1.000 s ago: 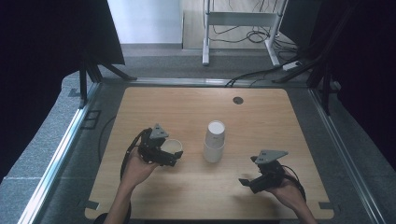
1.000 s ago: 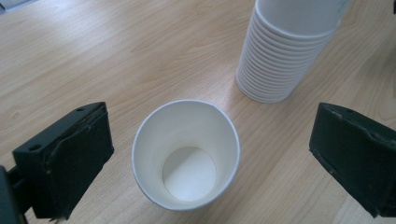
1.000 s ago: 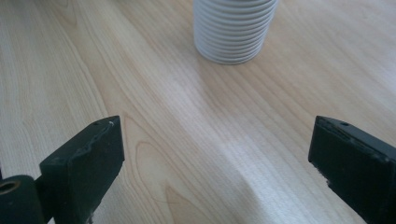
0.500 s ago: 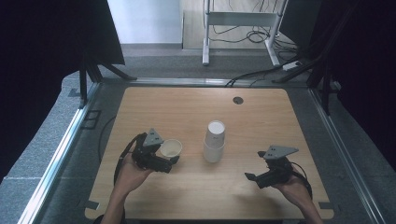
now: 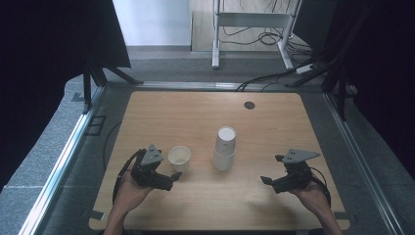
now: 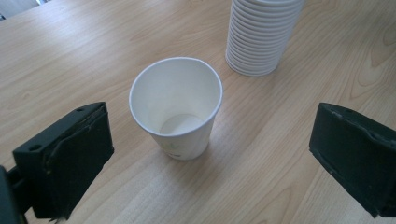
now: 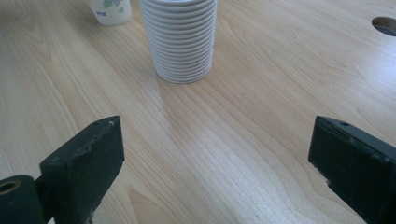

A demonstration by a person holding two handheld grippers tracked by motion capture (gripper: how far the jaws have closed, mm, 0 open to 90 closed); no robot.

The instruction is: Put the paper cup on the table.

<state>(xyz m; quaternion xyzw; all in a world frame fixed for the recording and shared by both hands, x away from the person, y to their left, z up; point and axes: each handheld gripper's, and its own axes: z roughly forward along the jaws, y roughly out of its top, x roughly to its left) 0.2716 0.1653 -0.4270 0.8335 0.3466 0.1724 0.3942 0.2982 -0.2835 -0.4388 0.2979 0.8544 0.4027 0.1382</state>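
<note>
High view: single paper cup (image 5: pixel 179 157) upright on worktop (image 5: pixel 274 122), just beyond left gripper (image 5: pixel 172 177), left of cup stack (image 5: pixel 225 148). Left gripper view: fingers (image 6: pixel 65 163) wide, cup ahead between, untouched. Right gripper view: fingers (image 7: pixel 84 165) wide, stack ahead.

In the left gripper view, the stack of paper cups (image 6: pixel 261 35) runs off the top edge of the frame, its upper rims unseen. The printed mark low on the single paper cup (image 6: pixel 175 105) is too small to read. In the right gripper view, the stack's top is cropped at the upper edge, as is the single cup at upper left, and the table's round hole (image 7: pixel 385 24) is cut by the right edge.
</note>
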